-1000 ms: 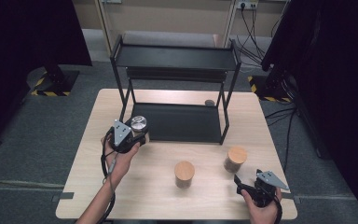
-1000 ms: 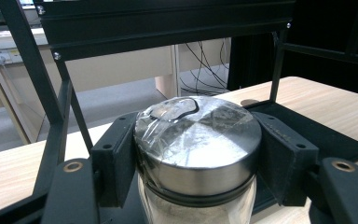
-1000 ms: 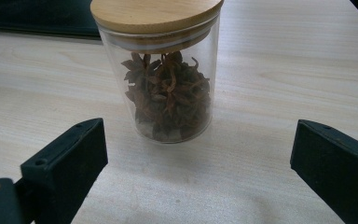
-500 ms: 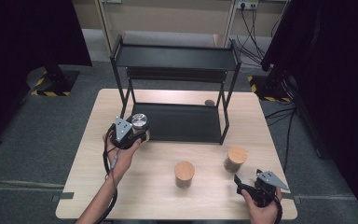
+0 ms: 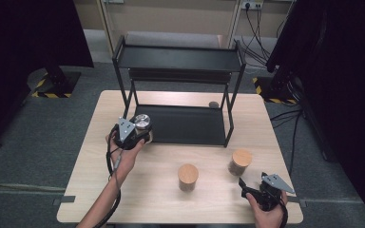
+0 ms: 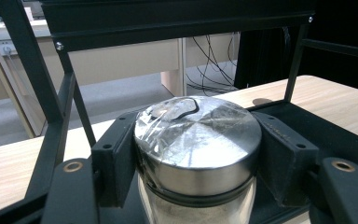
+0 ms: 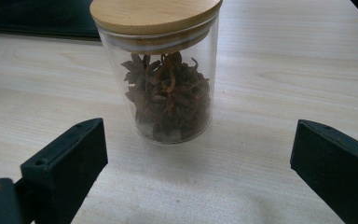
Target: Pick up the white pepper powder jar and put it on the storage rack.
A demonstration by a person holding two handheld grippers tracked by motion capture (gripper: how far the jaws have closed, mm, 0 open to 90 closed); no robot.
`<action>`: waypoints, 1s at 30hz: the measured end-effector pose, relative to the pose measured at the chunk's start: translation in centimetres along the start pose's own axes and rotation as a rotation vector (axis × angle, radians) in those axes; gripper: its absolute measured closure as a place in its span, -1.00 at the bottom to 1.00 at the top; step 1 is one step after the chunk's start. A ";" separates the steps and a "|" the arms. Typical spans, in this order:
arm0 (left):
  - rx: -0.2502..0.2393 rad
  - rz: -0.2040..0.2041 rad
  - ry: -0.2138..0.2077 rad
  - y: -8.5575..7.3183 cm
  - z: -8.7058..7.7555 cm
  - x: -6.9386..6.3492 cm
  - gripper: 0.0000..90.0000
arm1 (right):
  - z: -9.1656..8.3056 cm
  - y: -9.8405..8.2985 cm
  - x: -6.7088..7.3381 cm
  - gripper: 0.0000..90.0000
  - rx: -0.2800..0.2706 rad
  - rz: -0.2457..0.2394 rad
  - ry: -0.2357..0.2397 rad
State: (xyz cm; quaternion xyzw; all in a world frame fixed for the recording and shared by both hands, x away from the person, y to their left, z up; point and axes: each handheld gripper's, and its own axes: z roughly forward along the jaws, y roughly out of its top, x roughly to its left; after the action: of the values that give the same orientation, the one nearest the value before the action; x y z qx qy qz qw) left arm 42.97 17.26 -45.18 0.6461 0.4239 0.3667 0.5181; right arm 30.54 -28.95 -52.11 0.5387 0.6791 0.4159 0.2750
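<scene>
Left tongs (image 6: 198, 154) clamp the round glass jar with a shiny steel lid (image 6: 196, 144) at left of centre, beside the black metal rack (image 5: 180, 90); rigid, smooth, breakable, best gripped below the lid. Right tongs (image 7: 200, 172) stand apart before the wooden-lidded glass jar of star anise (image 7: 161, 70).

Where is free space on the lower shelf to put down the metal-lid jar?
The lower shelf looks bare from its middle to the right posts. The left gripper holds the metal-lid jar at its left front corner. A small dark object lies behind the right rear post.
</scene>
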 end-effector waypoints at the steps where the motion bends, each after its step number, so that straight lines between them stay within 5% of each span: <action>1: 0.000 0.000 0.000 0.0 0.0 0.0 -0.22 | 0.0 0.0 0.0 -0.91 0.000 0.000 0.000; 30: 0.004 -0.012 0.023 0.6 1.6 0.3 -0.22 | 0.0 0.0 0.0 -0.91 0.000 0.003 0.003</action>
State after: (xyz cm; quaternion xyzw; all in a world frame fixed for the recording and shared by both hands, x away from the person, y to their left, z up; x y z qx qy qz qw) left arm 44.62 16.95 -44.88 0.6405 0.4343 0.3700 0.5140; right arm 30.55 -28.98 -52.12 0.5391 0.6787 0.4171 0.2735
